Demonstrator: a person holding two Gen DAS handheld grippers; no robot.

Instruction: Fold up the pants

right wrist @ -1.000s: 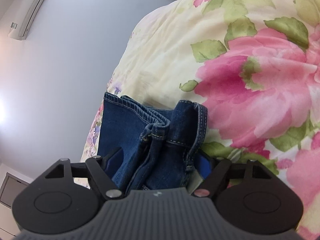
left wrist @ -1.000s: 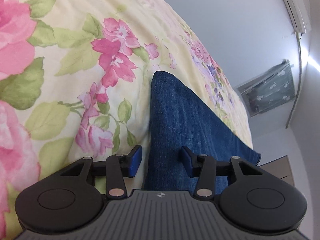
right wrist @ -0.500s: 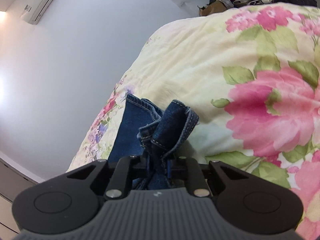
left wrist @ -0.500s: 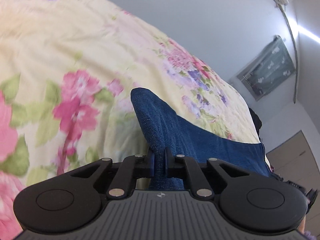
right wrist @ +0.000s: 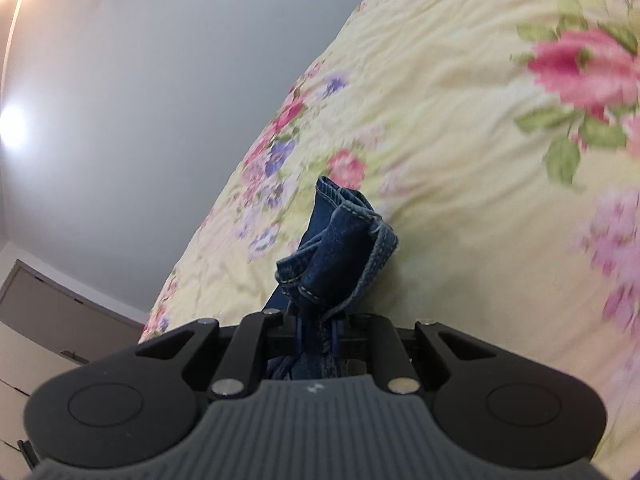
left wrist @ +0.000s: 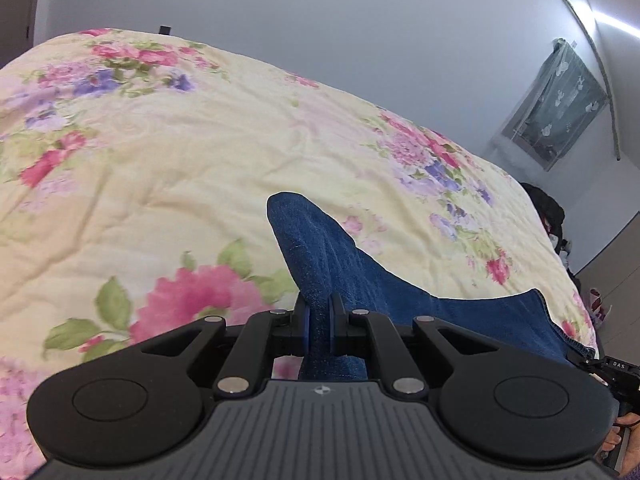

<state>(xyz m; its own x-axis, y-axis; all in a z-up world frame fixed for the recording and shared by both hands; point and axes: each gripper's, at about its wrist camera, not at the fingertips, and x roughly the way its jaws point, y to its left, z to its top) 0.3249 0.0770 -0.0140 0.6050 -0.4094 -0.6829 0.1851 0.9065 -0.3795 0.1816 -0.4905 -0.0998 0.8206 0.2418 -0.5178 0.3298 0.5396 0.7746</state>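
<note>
Both of my tongs are clamped on the blue denim pants [left wrist: 340, 280] above a floral quilt [left wrist: 168, 184]. My left gripper [left wrist: 319, 320] has its jaws nearly together, pinching a plain folded edge of the cloth, which rises out of the pads toward twelve o'clock and trails away toward four o'clock across the quilt. My right gripper [right wrist: 316, 330] is likewise almost closed, biting a bunched, stitched hem of the pants [right wrist: 340, 248] that stands up at twelve o'clock from the jaws.

The step in hand, as I judge it, is carrying this gripped end over to lay it on the rest of the garment. To do it well, I should keep both grips firm, hold the two tongs level with each other so the edge between them stays taut and straight, and bring the cloth across in one arc so no layer slips or drags a wrinkle under the fold. The bunched hem in my right tongs looks likeliest to slide.

Against the frame of a second ago, both pairs of jaws have just been closing, from wide apart around the denim to tight on it. The quilt now sits lower and farther off in both views, and more of the wall [left wrist: 360, 40] shows behind it.
</note>
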